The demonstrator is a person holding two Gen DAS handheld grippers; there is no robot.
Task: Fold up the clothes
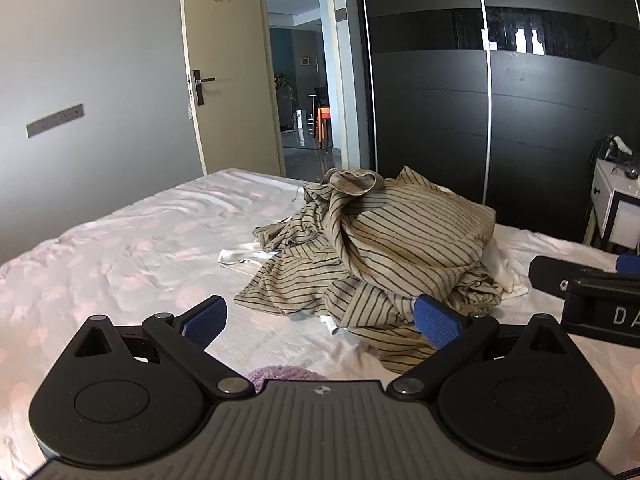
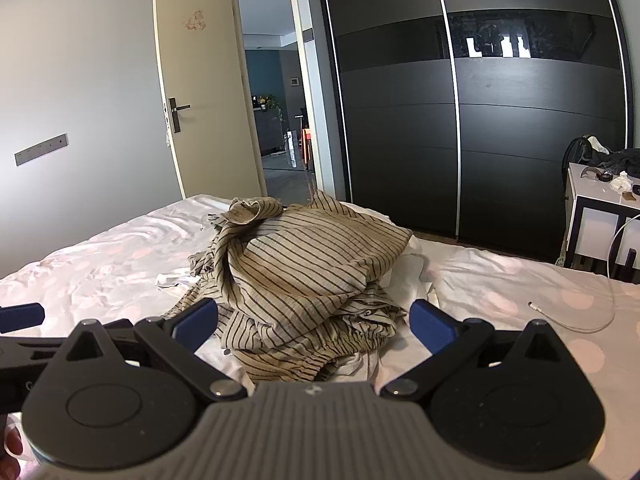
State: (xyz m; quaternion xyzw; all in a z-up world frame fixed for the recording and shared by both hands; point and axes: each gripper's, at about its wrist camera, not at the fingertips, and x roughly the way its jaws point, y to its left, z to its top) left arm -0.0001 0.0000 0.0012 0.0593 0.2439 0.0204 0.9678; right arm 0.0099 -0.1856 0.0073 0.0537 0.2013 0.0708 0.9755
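Crumpled beige cloth with thin dark stripes, the striped garment pile (image 1: 384, 248), sits heaped toward the far edge of the bed (image 1: 120, 256), whose pale sheet is wrinkled and dotted pink. White fabric (image 1: 240, 256) peeks out beneath it. Left gripper (image 1: 320, 320) and right gripper (image 2: 314, 320) hover before it, jaws spread. A white cable (image 2: 576, 320) lies near the bed's right edge, beside a white nightstand (image 2: 600, 216).

Bed (image 2: 100, 264): striped clothes heap (image 2: 304, 264), white cable (image 2: 576, 320)
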